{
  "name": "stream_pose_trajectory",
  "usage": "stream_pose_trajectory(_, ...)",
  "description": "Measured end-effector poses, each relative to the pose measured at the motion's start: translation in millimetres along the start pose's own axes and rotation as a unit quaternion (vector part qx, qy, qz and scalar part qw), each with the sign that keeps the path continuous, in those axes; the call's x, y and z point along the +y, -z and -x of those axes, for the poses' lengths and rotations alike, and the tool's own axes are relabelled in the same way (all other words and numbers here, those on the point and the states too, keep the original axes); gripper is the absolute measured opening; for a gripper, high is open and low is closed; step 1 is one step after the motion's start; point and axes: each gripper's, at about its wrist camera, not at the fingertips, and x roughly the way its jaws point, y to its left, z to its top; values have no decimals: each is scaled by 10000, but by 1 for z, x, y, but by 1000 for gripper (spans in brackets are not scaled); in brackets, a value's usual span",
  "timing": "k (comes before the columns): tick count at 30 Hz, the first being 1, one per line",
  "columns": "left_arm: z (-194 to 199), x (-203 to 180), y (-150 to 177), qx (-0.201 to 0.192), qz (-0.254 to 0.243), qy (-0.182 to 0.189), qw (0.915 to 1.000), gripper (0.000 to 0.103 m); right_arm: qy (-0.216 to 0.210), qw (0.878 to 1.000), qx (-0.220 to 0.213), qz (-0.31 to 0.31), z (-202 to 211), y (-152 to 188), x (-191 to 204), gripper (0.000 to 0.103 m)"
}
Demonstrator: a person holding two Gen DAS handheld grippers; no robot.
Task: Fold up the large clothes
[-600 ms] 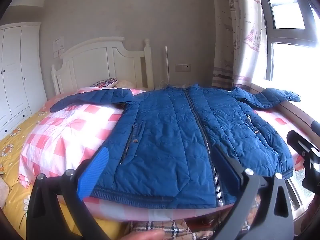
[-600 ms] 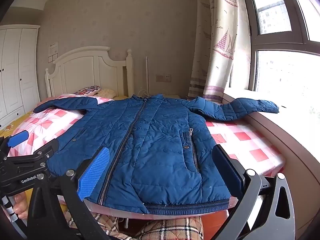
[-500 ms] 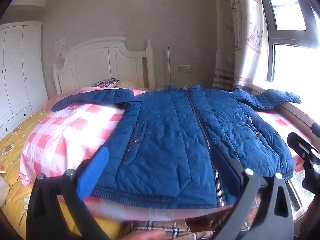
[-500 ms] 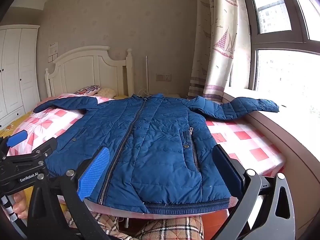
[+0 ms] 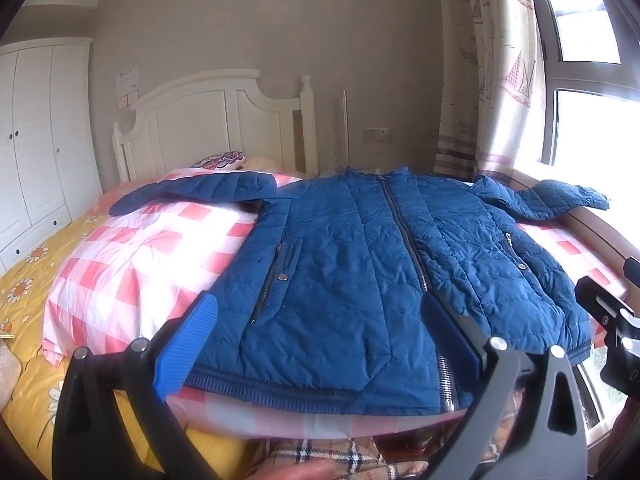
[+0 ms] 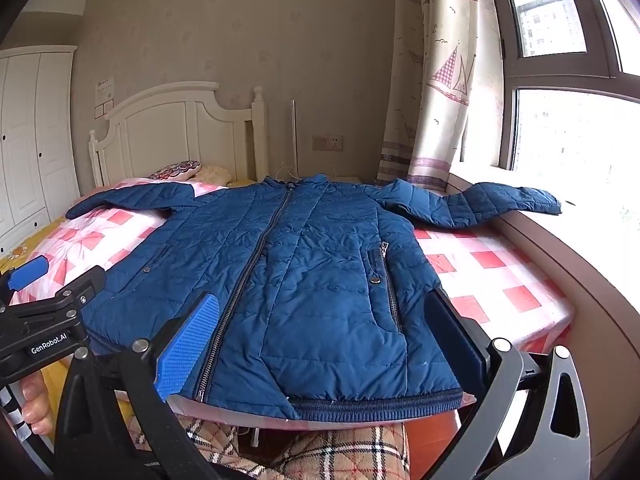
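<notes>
A blue quilted jacket [image 5: 360, 272] [image 6: 288, 272] lies flat and zipped on the pink checked bedspread [image 5: 136, 264] [image 6: 492, 276], hem towards me, both sleeves spread out sideways. Its right sleeve [image 6: 480, 202] reaches onto the windowsill. My left gripper [image 5: 320, 344] hovers open just short of the hem, over the jacket's left half. Over the right half my right gripper [image 6: 324, 340] is open too. Neither touches the cloth. In the right wrist view the left gripper [image 6: 44, 304] shows at the left edge, held by a hand [image 6: 34, 404].
A white headboard [image 5: 216, 128] and pillows [image 6: 180, 170] stand at the far end. A white wardrobe [image 5: 36, 152] is on the left, a curtain [image 6: 436, 80] and window [image 6: 576, 128] on the right. Plaid fabric [image 6: 340, 452] is below the bed's near edge.
Both views shift very slightly; the jacket lies as before and both grippers stay open.
</notes>
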Motion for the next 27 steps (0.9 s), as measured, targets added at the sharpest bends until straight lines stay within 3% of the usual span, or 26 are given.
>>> stream_pose_trajectory(27,-2,1,3,-19,65,-76,9999,101,-46,9999,102,-29,-3,1,0,99)
